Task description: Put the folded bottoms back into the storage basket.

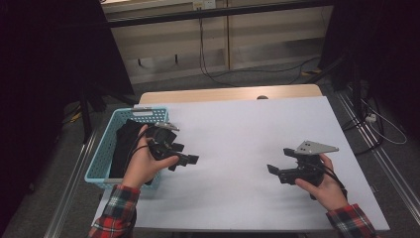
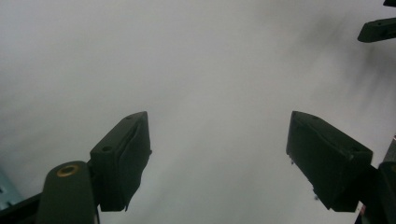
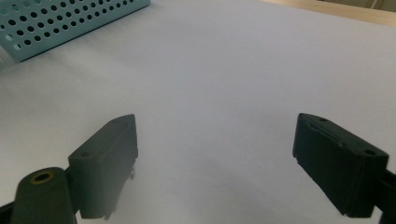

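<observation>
High view, white table (image 1: 237, 129), blue basket (image 1: 106, 148) at left edge, grey carpet, left hand-held gripper (image 1: 190, 159) and right hand-held gripper (image 1: 273, 169) wide apart, empty.

dark cloth (image 1: 125, 144) partly hidden inside basket (image 1: 106, 144), left hand (image 1: 143, 163) over it

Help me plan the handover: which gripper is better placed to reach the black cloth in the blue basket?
Left. The left gripper, jaws open and empty, hovers right beside the blue basket holding the black cloth; the right gripper sits far across the table.

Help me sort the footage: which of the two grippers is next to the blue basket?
The left gripper, just right of the blue basket holding dark cloth; the right gripper sits across the table.
</observation>
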### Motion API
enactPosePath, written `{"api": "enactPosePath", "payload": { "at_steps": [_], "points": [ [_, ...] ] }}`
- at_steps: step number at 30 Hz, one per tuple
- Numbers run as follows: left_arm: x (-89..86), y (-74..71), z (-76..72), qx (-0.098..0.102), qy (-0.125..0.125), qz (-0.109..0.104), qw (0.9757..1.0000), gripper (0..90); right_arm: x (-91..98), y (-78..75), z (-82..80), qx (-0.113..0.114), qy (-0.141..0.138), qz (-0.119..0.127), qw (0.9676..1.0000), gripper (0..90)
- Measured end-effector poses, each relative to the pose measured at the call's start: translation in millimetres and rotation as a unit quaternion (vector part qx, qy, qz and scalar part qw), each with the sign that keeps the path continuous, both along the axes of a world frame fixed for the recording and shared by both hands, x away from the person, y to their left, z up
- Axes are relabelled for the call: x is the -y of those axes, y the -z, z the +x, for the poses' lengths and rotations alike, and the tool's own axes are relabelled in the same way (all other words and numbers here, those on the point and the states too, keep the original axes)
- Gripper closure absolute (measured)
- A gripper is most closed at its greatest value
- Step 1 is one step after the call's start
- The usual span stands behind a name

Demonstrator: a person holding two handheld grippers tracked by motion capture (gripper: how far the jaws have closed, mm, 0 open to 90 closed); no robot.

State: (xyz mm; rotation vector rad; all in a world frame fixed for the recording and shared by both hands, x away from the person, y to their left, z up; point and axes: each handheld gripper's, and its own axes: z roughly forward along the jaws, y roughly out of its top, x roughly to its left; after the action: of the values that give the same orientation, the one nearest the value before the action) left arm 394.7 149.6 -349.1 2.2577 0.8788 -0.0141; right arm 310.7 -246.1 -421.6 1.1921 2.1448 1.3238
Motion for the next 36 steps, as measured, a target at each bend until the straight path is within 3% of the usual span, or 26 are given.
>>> {"api": "enactPosePath", "payload": {
  "at_steps": [7, 18, 25, 36],
  "points": [
    [10.8, 6.6, -7.0, 0.0, 0.014, -0.01, 0.9999, 21.4, 5.3, 0.5, -7.4, 0.002, -0.002, -0.008, 1.0, 14.0],
    [11.0, 13.9, -17.4, 0.004, 0.021, -0.014, 0.9997, 20.3, 1.2, 1.7, -5.2, 0.002, -0.015, -0.009, 0.9998, 13.8],
    [13.8, 29.4, -23.3, 0.002, 0.026, -0.017, 0.9995, 19.5, 6.2, 5.5, -10.4, -0.01, -0.027, -0.025, 0.9993, 13.1],
    [13.4, 47.1, -33.4, 0.004, 0.039, -0.016, 0.9991, 19.2, 8.0, 5.8, -14.0, -0.014, -0.033, -0.025, 0.9991, 11.9]
  ]
}}
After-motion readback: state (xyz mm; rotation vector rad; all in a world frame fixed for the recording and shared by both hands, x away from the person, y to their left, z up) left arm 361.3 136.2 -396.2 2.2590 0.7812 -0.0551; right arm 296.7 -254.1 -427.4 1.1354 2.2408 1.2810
